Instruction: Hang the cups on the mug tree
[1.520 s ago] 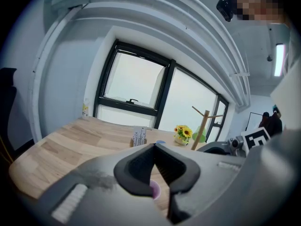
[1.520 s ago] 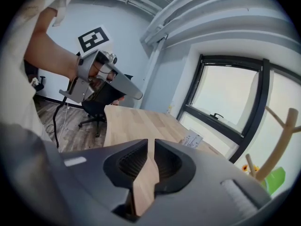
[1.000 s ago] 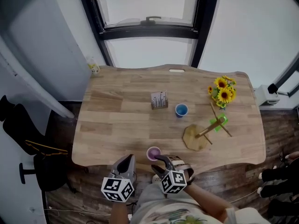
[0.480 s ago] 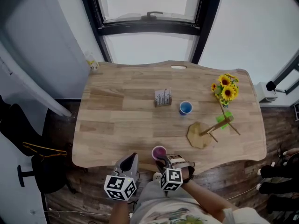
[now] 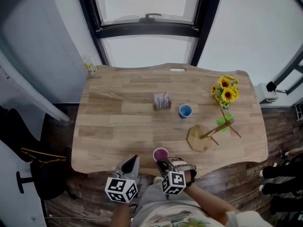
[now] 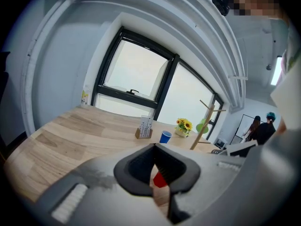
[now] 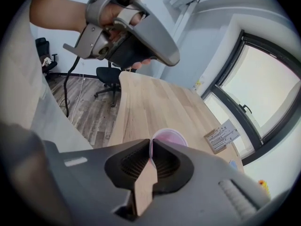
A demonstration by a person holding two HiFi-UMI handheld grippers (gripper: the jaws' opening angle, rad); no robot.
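A purple cup [image 5: 160, 153] stands upright at the table's near edge. My right gripper [image 5: 163, 163] reaches down onto its near rim; in the right gripper view its jaws have just been closing, and the pads now pinch the cup [image 7: 168, 138] wall between them. My left gripper [image 5: 133, 161] hovers just off the table edge, left of the cup, jaws together and holding nothing. The wooden mug tree [image 5: 200, 138] leans at the right with a green cup [image 5: 225, 122] on a peg. A blue cup [image 5: 185, 110] stands mid-table.
A sunflower pot [image 5: 225, 93] sits behind the mug tree, and a card holder [image 5: 162, 101] stands left of the blue cup. A small bottle [image 5: 89, 66] is on the far left corner. A black chair [image 5: 43, 174] stands on the floor at the left.
My right gripper's jaws, open beside the purple cup a second ago, have sunk slightly and closed on its near rim. The left gripper has stayed put.
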